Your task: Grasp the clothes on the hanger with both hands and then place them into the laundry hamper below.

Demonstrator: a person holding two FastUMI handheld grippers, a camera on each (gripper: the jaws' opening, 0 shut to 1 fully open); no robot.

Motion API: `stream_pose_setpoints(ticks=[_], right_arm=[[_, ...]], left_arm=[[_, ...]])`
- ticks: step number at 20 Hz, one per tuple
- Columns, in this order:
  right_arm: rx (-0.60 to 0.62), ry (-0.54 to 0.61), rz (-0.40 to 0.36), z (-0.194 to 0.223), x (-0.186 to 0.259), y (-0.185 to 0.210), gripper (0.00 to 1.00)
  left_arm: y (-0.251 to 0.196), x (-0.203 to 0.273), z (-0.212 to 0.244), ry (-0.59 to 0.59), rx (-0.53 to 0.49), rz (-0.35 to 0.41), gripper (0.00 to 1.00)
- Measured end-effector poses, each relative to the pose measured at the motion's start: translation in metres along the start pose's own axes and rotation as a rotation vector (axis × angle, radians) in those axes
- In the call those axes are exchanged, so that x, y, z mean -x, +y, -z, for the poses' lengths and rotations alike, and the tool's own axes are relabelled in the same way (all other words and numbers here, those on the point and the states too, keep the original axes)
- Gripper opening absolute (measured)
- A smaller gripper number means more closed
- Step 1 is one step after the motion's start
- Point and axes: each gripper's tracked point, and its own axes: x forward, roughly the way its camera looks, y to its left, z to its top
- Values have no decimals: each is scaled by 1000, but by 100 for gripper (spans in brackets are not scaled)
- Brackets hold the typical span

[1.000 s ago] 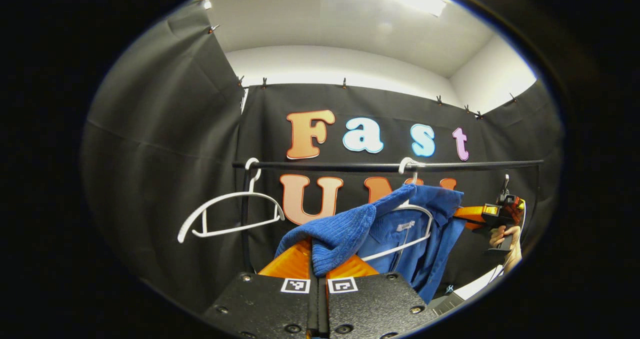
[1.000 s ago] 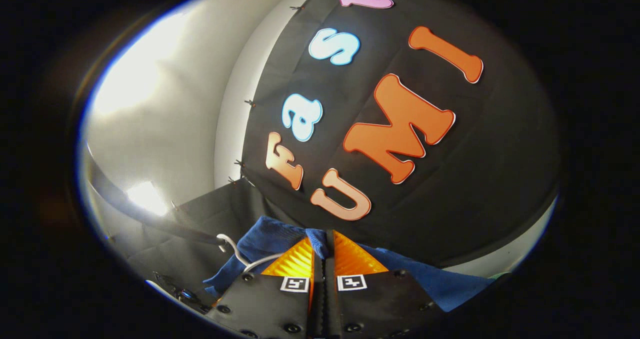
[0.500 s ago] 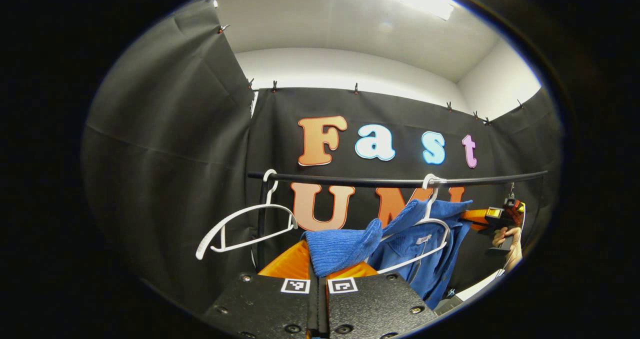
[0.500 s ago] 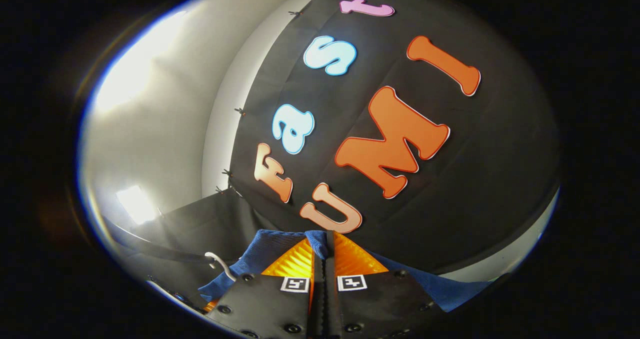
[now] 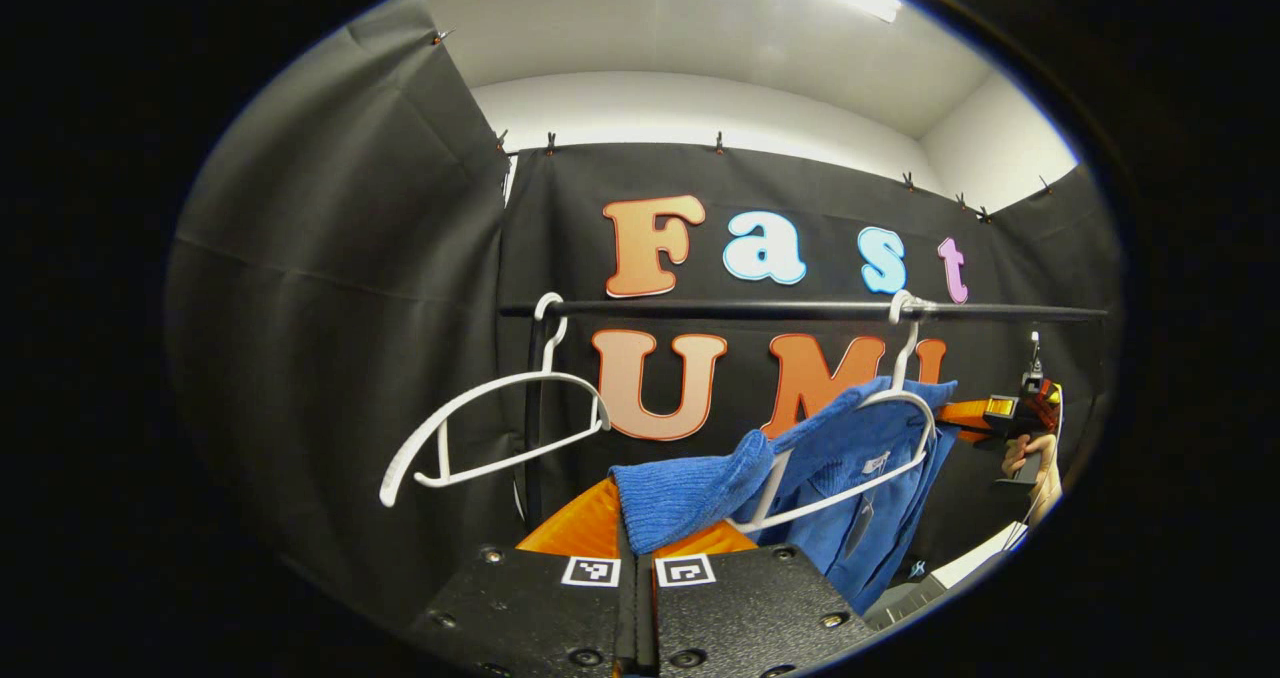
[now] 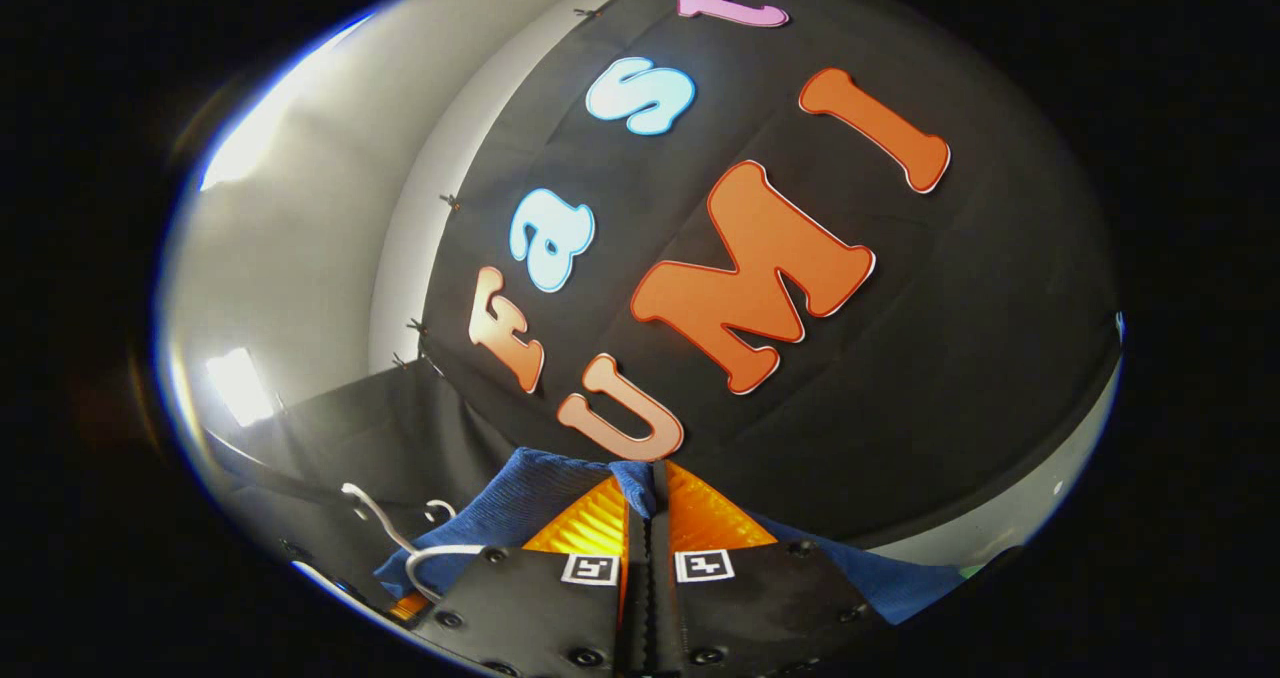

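- The laundry hamper is out of sight from where the cameras look; the lower part of the blue garment (image 5: 840, 478) is cut off behind the left tool (image 5: 636, 548), so I cannot tell how far it hangs down
- In the right gripper view the blue garment (image 6: 520, 503) shows as folds either side of the right tool (image 6: 648, 518); the hanger under it is only a curl of white wire, hard to make out
- One black rail (image 5: 800, 310) runs across the booth; two white hangers hook over it: a bare hanger (image 5: 490, 428) at the rail's left end and a draped hanger (image 5: 860, 478) toward its right end
- One garment: it lies partly on the draped hanger below the rail, a knitted edge pulled leftward
- Left tool clenched on that knitted edge; right tool clenched on a fold of the garment
- Below the rail's right end the right tool (image 5: 975, 413) shows far off, with a hand (image 5: 1035, 458) on its grip
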Motion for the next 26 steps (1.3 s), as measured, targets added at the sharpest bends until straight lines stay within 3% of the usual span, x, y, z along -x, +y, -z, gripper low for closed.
stream_pose_setpoints(ticks=[8, 12, 19, 26], right_arm=[[19, 42, 61, 29, 2, -30, 7], [47, 71, 115, 47, 12, -53, 7], [-21, 72, 125, 73, 65, -76, 7], [38, 72, 163, 96, 108, -89, 7]], left_arm=[[8, 2, 51, 83, 49, -6, 0], [-3, 9, 79, 133, 76, 31, 1], [-37, 32, 94, 121, 39, 88, 0], [-76, 40, 102, 92, 5, 126, 0]])
